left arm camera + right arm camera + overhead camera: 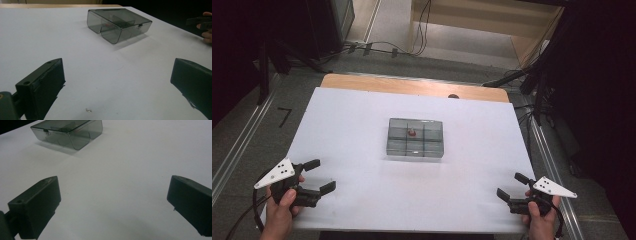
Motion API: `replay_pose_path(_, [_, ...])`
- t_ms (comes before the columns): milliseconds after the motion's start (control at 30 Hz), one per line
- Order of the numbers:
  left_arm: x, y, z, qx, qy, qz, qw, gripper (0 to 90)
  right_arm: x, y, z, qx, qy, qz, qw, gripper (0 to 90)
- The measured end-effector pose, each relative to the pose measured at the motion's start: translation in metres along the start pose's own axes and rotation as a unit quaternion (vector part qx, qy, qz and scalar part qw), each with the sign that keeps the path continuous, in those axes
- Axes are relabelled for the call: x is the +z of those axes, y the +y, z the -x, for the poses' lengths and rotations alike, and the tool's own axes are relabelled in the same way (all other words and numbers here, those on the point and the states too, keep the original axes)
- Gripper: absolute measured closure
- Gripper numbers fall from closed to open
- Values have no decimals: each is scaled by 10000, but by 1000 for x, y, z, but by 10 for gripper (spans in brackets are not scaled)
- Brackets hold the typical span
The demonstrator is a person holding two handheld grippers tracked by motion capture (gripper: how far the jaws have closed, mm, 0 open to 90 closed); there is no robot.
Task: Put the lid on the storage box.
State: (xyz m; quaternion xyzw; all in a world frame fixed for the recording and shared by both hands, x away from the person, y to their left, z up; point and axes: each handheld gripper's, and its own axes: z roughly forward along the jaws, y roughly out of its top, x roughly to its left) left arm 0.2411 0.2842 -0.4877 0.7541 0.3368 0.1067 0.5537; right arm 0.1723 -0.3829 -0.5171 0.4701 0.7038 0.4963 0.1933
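A smoky clear plastic box [415, 138] with a shut lid and several compartments lies in the middle of the white table; a small red thing [411, 132] sits in a middle compartment. The same box [117, 23] appears far ahead in the left gripper view, and the box [68, 132] at the top left of the right gripper view. My left gripper [319, 175] is open near the table's front left corner, well short of the box. My right gripper [512, 185] is open near the front right corner. Both hold nothing.
The white table sheet [362, 190] covers a wooden top [412, 86] that shows along the far edge. Cables and dark stands [532, 75] lie on the floor beyond and to the right. A tiny crumb [88, 109] lies by the left gripper.
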Motion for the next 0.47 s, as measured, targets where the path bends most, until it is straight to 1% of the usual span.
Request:
replay_pose_path(100, [2, -2, -2, -31, 17, -67, 10000, 0, 3, -1, 2, 4, 28, 41, 10000, 0])
replay_pose_path(133, [3, -2, -2, -21, 6, -98, 9999, 0, 4, -2, 4, 77, 49, 19, 10000, 0])
replay_pose_path(167, [4, -3, -1, -6, 2, -112, 9999, 0, 5, -2, 5, 117, 62, 52, 9999, 0])
replay_pose_path(267, [8, -3, -1, 17, 7, -217, 9998, 0, 4, -2, 5, 147, 94, 105, 9998, 0])
replay_pose_path(333, [9, -3, -1, 5, 19, -211, 9998, 0, 3, -2, 5, 144, 112, 119, 9998, 0])
replay_pose_path(467, [12, -3, 0, 37, 83, -301, 9995, 0, 3, -2, 6, 112, 188, 119, 9997, 0])
